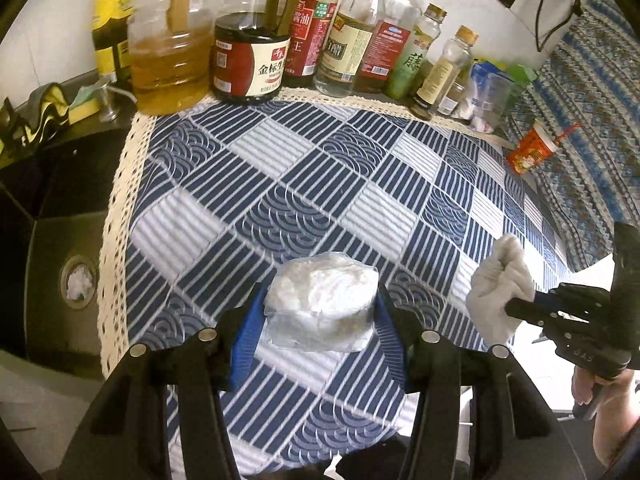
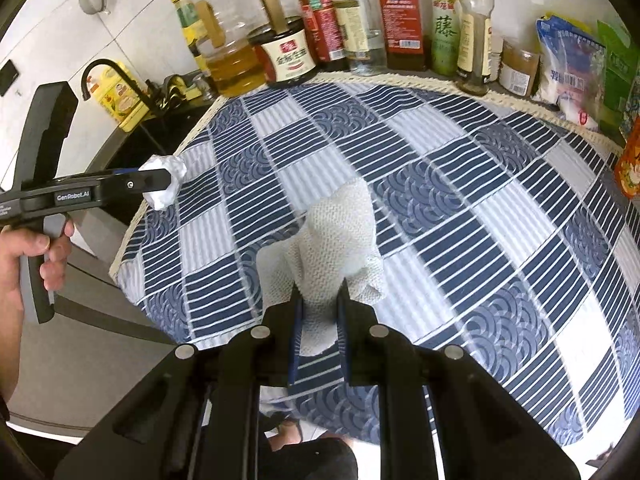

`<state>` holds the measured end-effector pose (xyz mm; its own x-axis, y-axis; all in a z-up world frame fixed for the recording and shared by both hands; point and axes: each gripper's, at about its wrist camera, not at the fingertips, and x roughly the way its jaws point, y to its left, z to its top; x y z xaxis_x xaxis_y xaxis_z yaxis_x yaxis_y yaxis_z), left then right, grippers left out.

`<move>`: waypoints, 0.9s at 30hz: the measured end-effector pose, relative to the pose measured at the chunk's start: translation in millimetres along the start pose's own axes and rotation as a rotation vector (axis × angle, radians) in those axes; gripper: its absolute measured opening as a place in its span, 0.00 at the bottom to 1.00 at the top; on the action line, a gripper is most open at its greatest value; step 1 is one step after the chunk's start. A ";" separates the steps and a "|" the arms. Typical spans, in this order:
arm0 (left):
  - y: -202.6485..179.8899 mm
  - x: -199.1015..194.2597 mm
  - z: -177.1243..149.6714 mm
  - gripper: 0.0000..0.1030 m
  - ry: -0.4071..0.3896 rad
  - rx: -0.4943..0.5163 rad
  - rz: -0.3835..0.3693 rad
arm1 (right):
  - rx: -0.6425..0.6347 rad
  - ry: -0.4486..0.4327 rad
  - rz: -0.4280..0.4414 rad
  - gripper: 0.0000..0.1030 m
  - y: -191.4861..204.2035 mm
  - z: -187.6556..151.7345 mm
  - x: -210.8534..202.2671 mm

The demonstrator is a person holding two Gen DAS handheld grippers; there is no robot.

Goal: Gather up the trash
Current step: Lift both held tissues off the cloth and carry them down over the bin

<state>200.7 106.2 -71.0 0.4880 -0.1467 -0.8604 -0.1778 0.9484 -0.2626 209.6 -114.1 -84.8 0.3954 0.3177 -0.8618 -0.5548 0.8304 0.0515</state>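
A clear plastic wad, crumpled and whitish, is grasped between the blue-padded fingers of the left gripper at the lower middle of the left wrist view. It is held above the blue-and-white checked cloth that covers the tabletop. In the right wrist view the same wad is seen at the middle left, at the tip of the left gripper, whose handle is gripped by a hand at the left edge.

A white paper towel, bunched and textured, is clenched by the fingers of the right gripper at the lower middle of the right wrist view; the fingers are pressed close together on it, and its free end stands up over the cloth. In the left wrist view the towel and the right gripper are seen at the right edge.

Along the far edge of the cloth, across the top of both views, a row of bottles is lined up, with a large oil jug and a dark jar at its left end. A red cup lies on its side at the upper right of the left wrist view. A dark sink is seen at the left, with white scraps in its drain.
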 end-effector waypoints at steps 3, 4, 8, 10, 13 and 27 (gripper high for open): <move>3.2 -10.1 -15.9 0.50 -0.004 0.003 -0.012 | -0.002 0.004 -0.001 0.16 15.6 -10.1 -0.2; 4.3 -12.6 -19.6 0.50 -0.006 0.004 -0.014 | -0.002 0.005 -0.002 0.16 21.1 -13.4 -0.4; 11.9 -25.9 -37.4 0.50 -0.015 0.004 -0.021 | -0.005 0.000 -0.003 0.16 40.1 -23.1 -2.7; 15.8 -33.4 -46.7 0.50 -0.021 0.004 -0.026 | -0.003 -0.005 -0.002 0.16 51.0 -28.6 -4.8; 19.7 -42.9 -59.5 0.50 -0.027 0.007 -0.033 | 0.000 -0.010 0.001 0.16 62.7 -35.1 -6.4; 39.4 -69.7 -120.6 0.50 -0.033 -0.010 -0.072 | -0.017 -0.007 0.020 0.16 126.9 -69.8 -5.0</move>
<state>56.7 120.0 -74.0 0.5277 -0.2050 -0.8243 -0.1495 0.9328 -0.3278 86.2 -42.3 -109.2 0.3888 0.3373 -0.8573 -0.5750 0.8159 0.0602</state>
